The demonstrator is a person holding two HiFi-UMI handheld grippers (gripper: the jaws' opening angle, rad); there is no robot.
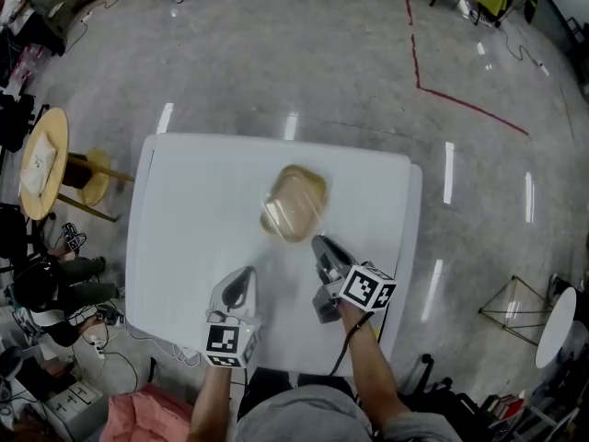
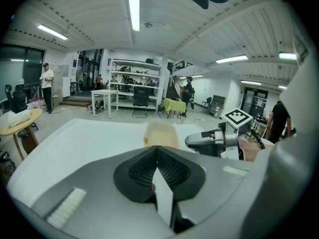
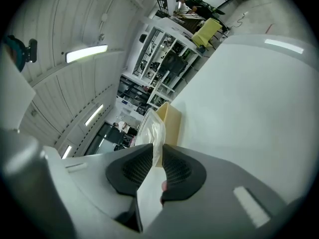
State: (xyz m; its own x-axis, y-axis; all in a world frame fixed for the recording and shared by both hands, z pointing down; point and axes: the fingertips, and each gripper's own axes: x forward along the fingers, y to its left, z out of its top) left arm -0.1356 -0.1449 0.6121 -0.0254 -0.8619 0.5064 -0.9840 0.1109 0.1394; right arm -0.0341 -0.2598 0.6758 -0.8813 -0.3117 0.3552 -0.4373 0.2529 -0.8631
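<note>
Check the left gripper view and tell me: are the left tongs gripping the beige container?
No, the left tongs are shut on nothing, and the beige container sits farther off on the white table.

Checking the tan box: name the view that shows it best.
Head view: the whole tan box from above, slightly blurred. Left gripper view: only its top above the fingers; right gripper view: one side behind plastic.

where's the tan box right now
In the head view the tan box sits mid-way across the white table, just ahead of the right gripper, whose jaws appear to pinch its clear plastic cover.
</note>
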